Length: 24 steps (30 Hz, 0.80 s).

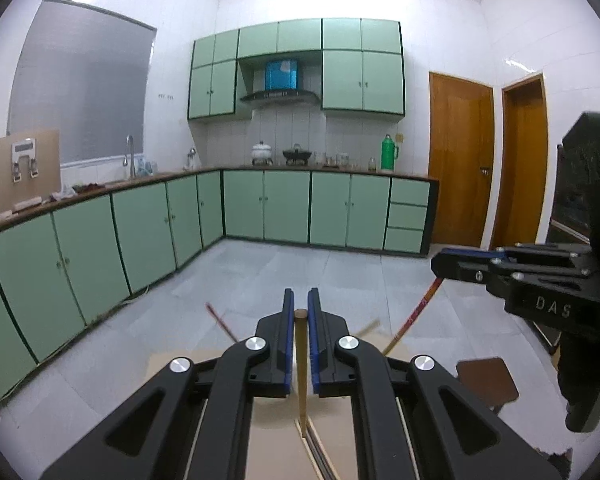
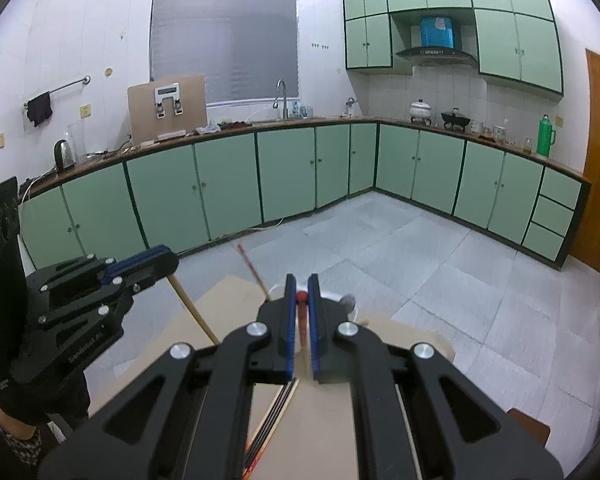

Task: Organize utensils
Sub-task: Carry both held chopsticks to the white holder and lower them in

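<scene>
Protruding beyond left tongs (image 1: 301, 312): wooden chopstick (image 1: 301, 360)

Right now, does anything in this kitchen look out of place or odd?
Nothing looks spilled or broken. The one odd sight: the left gripper is shut on a plain wooden chopstick and the right gripper on a red-tipped chopstick, both held up in mid-air above a tan board, not lying with the other utensils.

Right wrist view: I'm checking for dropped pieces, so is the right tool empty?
No, the right tool is shut on a red chopstick, whose red tip shows between the blue pads.
</scene>
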Tool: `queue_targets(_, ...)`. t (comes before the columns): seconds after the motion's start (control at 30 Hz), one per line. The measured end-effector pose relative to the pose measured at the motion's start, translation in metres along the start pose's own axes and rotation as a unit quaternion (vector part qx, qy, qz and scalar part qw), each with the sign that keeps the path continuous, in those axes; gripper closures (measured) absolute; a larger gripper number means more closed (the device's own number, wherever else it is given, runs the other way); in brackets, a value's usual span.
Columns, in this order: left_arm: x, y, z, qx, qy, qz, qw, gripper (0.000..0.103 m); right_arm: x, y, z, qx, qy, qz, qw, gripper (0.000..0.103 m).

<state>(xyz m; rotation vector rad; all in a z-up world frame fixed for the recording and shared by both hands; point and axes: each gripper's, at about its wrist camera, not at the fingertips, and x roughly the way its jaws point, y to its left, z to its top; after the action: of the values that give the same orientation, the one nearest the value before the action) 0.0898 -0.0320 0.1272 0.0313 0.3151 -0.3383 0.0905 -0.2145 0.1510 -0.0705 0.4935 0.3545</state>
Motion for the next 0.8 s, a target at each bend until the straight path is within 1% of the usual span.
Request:
queue_targets(0.17, 0.02, 0.006, 0.035, 0.001, -0.028, 0.008, 0.9996, 0.096, 0.013, -0.02, 0.029, 0.014, -0.004, -0.003, 1.0, 0.098)
queue_targets(0.27, 0.038, 0.01, 0.054, -0.001, -0.039, 0.015, 0.9991, 0.096, 0.027, -0.031, 0.039, 0.019, 0.002, -0.009, 1.0, 0.098)
queue_targets(0.4, 0.061, 0.013, 0.063, 0.002, -0.045, 0.024, 0.9987, 0.096, 0.047, -0.038, 0.047, 0.023, 0.004, -0.013, 1.0, 0.098)
queue_targets(0.53, 0.089, 0.015, 0.058, 0.004, -0.029, 0.029, 0.9991, 0.096, 0.061, -0.043, 0.054, 0.026, 0.001, -0.014, 1.0, 0.098)
queue_targets(0.63, 0.105, 0.019, 0.049, 0.007, -0.024, 0.035, 0.9991, 0.096, 0.069, -0.047, 0.059, 0.027, -0.005, -0.014, 1.0, 0.098)
queue_targets(0.8, 0.128, 0.022, 0.035, 0.006, -0.012, 0.038, 0.9992, 0.096, 0.1, -0.053, 0.051, 0.035, 0.006, -0.018, 0.999, 0.098)
